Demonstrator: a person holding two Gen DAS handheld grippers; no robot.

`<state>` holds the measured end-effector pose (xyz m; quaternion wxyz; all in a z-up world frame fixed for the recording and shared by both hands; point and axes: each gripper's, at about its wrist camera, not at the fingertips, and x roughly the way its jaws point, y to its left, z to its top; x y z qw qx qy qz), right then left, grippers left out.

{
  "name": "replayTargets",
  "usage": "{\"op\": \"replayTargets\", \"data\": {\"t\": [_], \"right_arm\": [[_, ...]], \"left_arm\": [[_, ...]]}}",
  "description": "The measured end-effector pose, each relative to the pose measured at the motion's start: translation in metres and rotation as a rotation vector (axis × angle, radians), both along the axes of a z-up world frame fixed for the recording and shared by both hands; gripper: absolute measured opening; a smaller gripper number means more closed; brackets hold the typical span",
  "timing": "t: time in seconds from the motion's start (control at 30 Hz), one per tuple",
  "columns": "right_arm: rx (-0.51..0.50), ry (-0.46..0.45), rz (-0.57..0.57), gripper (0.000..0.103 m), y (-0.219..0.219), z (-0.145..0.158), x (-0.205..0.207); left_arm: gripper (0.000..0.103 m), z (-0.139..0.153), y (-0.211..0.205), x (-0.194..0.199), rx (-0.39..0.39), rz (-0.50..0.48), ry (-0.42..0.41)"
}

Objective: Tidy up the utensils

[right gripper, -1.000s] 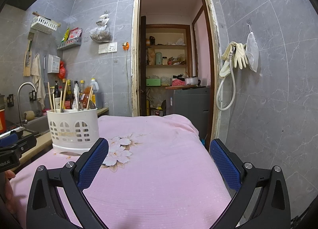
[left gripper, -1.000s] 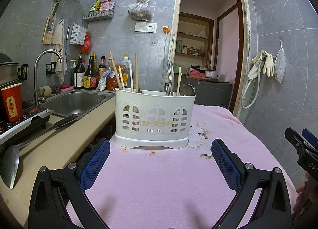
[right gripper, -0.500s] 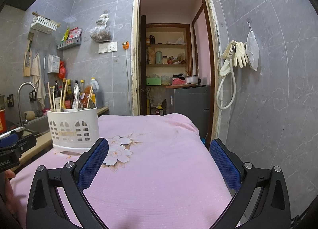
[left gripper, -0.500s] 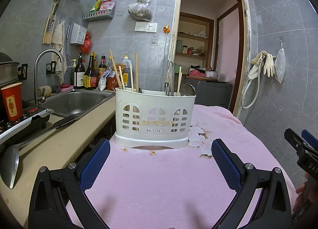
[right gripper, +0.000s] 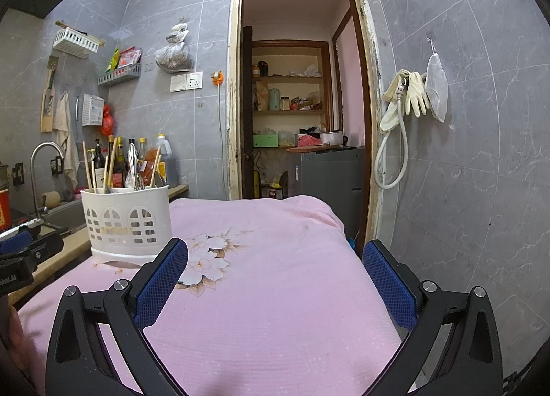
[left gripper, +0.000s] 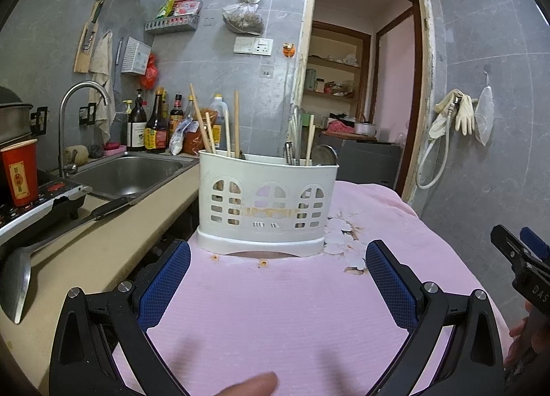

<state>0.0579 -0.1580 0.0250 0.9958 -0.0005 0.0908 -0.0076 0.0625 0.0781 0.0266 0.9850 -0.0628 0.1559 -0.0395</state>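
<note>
A white plastic utensil holder point(left gripper: 266, 203) stands on the pink cloth point(left gripper: 275, 310), with chopsticks point(left gripper: 201, 126) in its left part and metal cutlery point(left gripper: 292, 152) with a spoon in its right part. It also shows in the right wrist view point(right gripper: 127, 224) at the left. My left gripper point(left gripper: 276, 275) is open and empty, just in front of the holder. My right gripper point(right gripper: 275, 275) is open and empty over the cloth, to the right of the holder. It shows at the right edge of the left wrist view point(left gripper: 522, 265).
A beige counter point(left gripper: 86, 258) with a sink point(left gripper: 127, 172), a tap point(left gripper: 68, 114), a spatula point(left gripper: 41, 251) and a red cup point(left gripper: 19, 172) lies to the left. Sauce bottles point(left gripper: 151, 124) stand by the wall. An open doorway point(right gripper: 299, 114) is behind the table.
</note>
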Motion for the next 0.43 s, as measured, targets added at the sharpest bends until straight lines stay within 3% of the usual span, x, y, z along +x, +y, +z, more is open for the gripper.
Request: {"op": "replayTargets", "data": {"t": [0.43], "right_arm": [[0.004,0.01,0.004,0.103,0.0019,-0.0043,0.0016]], "left_arm": [[0.1,-0.0007,-0.0013,-0.0004,-0.01,0.014,0.007]]}}
